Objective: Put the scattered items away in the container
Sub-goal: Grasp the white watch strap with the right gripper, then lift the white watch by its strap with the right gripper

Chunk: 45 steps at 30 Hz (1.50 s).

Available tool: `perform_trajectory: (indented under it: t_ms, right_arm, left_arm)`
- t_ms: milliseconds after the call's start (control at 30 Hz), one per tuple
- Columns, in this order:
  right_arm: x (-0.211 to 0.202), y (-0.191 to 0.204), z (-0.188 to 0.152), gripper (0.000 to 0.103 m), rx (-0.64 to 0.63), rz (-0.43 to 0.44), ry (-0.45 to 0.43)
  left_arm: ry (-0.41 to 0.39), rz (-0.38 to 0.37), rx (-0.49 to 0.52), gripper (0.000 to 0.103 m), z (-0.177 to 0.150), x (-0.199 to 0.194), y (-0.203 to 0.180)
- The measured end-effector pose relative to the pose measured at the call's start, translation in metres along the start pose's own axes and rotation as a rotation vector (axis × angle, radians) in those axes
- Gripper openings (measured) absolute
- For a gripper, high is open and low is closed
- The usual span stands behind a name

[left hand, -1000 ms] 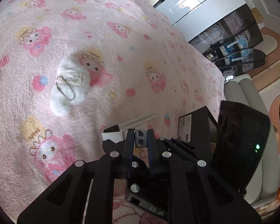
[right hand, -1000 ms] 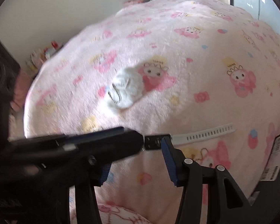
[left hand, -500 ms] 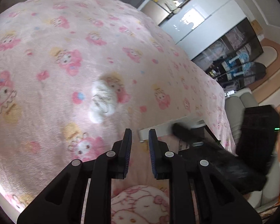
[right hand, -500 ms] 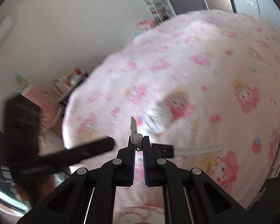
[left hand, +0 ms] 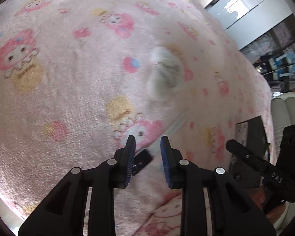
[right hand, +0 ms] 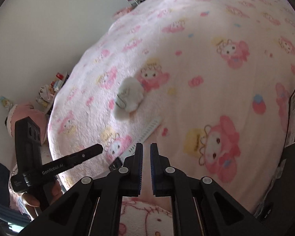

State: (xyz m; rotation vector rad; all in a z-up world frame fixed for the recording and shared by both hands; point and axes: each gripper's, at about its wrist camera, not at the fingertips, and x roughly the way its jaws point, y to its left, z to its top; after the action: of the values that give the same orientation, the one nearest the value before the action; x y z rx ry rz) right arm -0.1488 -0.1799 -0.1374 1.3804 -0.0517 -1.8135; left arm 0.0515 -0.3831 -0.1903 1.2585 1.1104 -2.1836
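On the pink bed, with left tongs [left hand: 147, 147] half parted and just widening over the white watch strap [left hand: 175, 126] at twelve o'clock, right tongs [right hand: 146, 153] clenched empty, we should straddle it squarely.

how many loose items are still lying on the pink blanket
2. The white fluffy charm lies mid-blanket; the white strap lies just nearer, its dark end between the open left gripper fingers. Others may lie outside view.

White strap [right hand: 147, 132] beside fluffy keychain [right hand: 128, 96].
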Motion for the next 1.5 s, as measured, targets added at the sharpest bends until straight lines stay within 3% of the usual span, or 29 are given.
perform_trajectory:
  t_ms: [133, 200, 267, 367, 467, 533, 633, 800, 1000, 1100, 1267, 1500]
  right_arm:
    - [0.020, 0.014, 0.006, 0.009, -0.048, 0.029, 0.078]
    - [0.038, 0.015, 0.011, 0.017, -0.040, 0.097, 0.129]
    - [0.061, 0.007, 0.015, 0.035, 0.015, 0.153, 0.209]
    - [0.095, -0.012, 0.017, 0.036, 0.122, 0.173, 0.320]
    - [0.112, -0.025, 0.022, 0.036, 0.187, 0.230, 0.339]
    - [0.119, -0.028, 0.027, 0.036, 0.209, 0.280, 0.315]
    - [0.120, -0.024, 0.033, 0.004, 0.189, 0.286, 0.283]
    - [0.078, -0.016, 0.032, 0.001, 0.145, 0.258, 0.132]
    - [-0.037, 0.000, 0.049, 0.001, 0.055, 0.143, -0.179]
    - [-0.081, 0.024, 0.053, 0.002, -0.047, 0.095, -0.278]
    - [-0.055, 0.042, 0.042, 0.002, -0.110, 0.104, -0.158]
    - [0.071, 0.024, 0.003, 0.004, 0.029, 0.223, 0.234]
  left_arm:
    - [0.077, 0.018, 0.000, 0.038, -0.010, 0.009, 0.018]
    - [0.112, 0.008, 0.017, 0.038, -0.016, 0.017, 0.021]
    - [0.131, -0.004, 0.021, 0.037, -0.020, 0.022, 0.022]
    - [0.111, -0.028, 0.037, 0.037, -0.022, 0.020, 0.015]
    - [0.110, -0.041, 0.050, 0.037, -0.020, 0.025, 0.008]
    - [0.115, -0.037, 0.055, 0.037, -0.018, 0.031, 0.004]
    - [0.105, -0.055, 0.050, 0.037, -0.013, 0.032, -0.002]
    - [0.058, -0.093, 0.056, 0.037, 0.001, 0.021, -0.015]
    - [0.002, -0.151, 0.098, 0.037, 0.007, 0.002, -0.037]
    - [-0.008, -0.177, 0.098, 0.037, 0.010, -0.001, -0.040]
    - [-0.006, -0.157, 0.054, 0.037, 0.008, -0.007, -0.031]
    - [-0.023, -0.124, -0.036, 0.037, 0.007, -0.006, -0.002]
